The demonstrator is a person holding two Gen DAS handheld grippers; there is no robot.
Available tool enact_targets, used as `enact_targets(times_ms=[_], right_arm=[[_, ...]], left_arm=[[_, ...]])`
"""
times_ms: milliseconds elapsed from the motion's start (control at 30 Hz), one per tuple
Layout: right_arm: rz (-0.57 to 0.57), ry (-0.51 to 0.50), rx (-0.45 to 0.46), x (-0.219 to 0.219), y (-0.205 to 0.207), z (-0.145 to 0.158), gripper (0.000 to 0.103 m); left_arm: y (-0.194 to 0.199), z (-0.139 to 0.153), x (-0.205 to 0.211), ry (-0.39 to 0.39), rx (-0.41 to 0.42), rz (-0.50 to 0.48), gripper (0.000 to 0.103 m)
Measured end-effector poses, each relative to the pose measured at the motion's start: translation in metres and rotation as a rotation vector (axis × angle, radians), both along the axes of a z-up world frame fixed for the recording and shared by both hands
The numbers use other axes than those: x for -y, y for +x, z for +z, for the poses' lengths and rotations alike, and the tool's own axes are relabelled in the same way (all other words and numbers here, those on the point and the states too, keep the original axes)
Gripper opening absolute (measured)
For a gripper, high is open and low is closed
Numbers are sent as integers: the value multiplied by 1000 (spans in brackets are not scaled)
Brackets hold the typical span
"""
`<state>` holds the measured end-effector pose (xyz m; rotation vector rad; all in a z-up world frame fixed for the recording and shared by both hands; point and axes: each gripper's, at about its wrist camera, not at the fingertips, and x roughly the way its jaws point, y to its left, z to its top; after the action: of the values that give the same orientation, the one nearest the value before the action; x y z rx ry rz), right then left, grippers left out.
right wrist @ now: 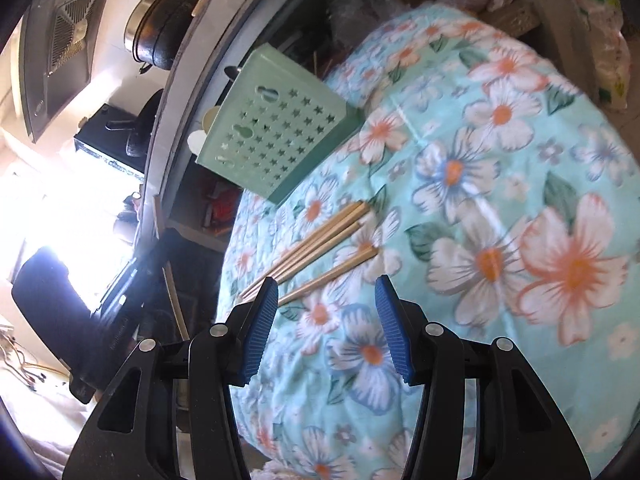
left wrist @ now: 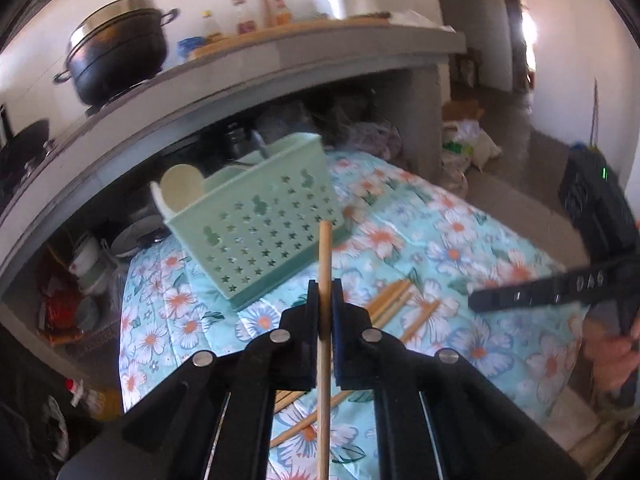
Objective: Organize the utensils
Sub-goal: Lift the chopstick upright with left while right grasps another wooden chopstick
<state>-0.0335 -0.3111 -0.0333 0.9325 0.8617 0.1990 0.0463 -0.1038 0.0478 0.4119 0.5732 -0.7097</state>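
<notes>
Left gripper point(left wrist: 325, 292) clamped tight on single wooden chopstick point(left wrist: 324, 320), stick upright between pads, tip reaching lower front wall of green utensil basket point(left wrist: 256, 220), lifted off floral cloth point(left wrist: 460, 248). Basket stands on cloth, perforated with stars; pale spoon point(left wrist: 182, 186) sticks out at its left end. Loose chopsticks point(right wrist: 316, 248) lie on cloth just in front of basket. Right gripper point(right wrist: 326, 300) jaws about half open, nothing between, hovering just near side of loose chopsticks, away from basket.
</notes>
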Motion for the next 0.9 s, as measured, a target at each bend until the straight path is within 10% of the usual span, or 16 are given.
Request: enact_targets(times_ms=[333,900], right_arm=[[-56,141,-184,-18,44,-36,37],[-253,210,-262,-13,53,-58,11]], left_arm=[[39,15,-98,-495,-193,264,5],[50,-20,-148,-709,-345,359,5]])
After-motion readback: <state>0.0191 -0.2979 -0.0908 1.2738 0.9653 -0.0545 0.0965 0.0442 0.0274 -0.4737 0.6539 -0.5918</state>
